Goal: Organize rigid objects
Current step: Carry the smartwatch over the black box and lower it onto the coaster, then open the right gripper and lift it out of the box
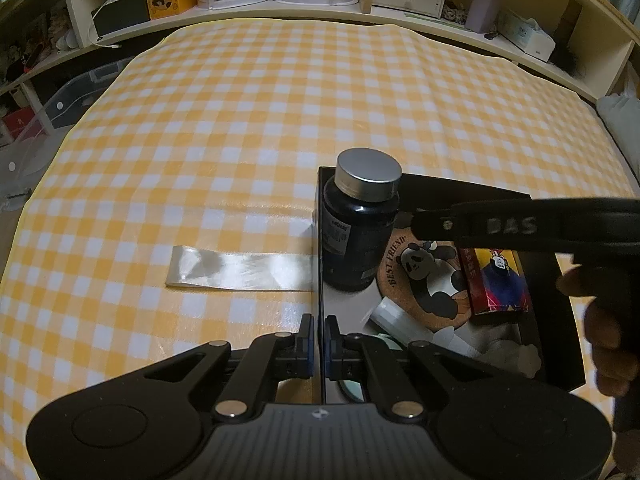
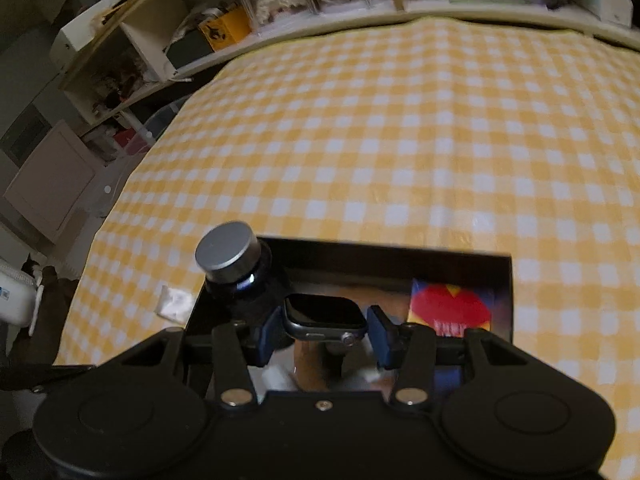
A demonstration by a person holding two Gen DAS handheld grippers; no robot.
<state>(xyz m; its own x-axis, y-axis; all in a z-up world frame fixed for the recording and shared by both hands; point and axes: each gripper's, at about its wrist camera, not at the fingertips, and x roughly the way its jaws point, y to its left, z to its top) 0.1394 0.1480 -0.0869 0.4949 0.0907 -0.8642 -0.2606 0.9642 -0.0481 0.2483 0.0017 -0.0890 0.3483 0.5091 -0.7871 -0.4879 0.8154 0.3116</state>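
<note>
Yellow-checked all round: working over a gingham cloth (image 1: pixel 240 120) stretching far back to cluttered shelves (image 1: pixel 320 12). Keeping a black open-topped box (image 1: pixel 460 186) at the near right of that cloth.

Crowding the box already with a dark bottle (image 1: pixel 360 236), silver-capped and upright in the far left corner, rising above the rim. Also sharing the floor with a round panda coaster (image 1: pixel 424 280) in the middle, a red packet (image 1: pixel 496 280) leaning at the right, and a white tube (image 1: pixel 404 320) lying tilted toward the near side. Leaving little bare floor except a pale patch just near the bottle.

Passing a strip of clear plastic (image 1: pixel 240 272) lying flat on the cloth, just left of the box and reaching its left wall. Finding wide open room across the cloth to the left and far side, with nothing else standing there.

Pinching the box's thin left wall with the left tongs (image 1: pixel 319 340), pads closed tight on either face of it, at the near end of that wall.

Gripping a dark smartwatch (image 2: pixel 325 316) in the right tongs (image 2: pixel 325 328), blue pads (image 2: pixel 268 332) pressing its two sides, screen facing up. Hanging the smartwatch above the box's inside, just right of the bottle and left of the red packet, over the coaster. Reaching in from the right with a hand (image 1: pixel 608 340) showing behind those tongs in the left wrist view.
</note>
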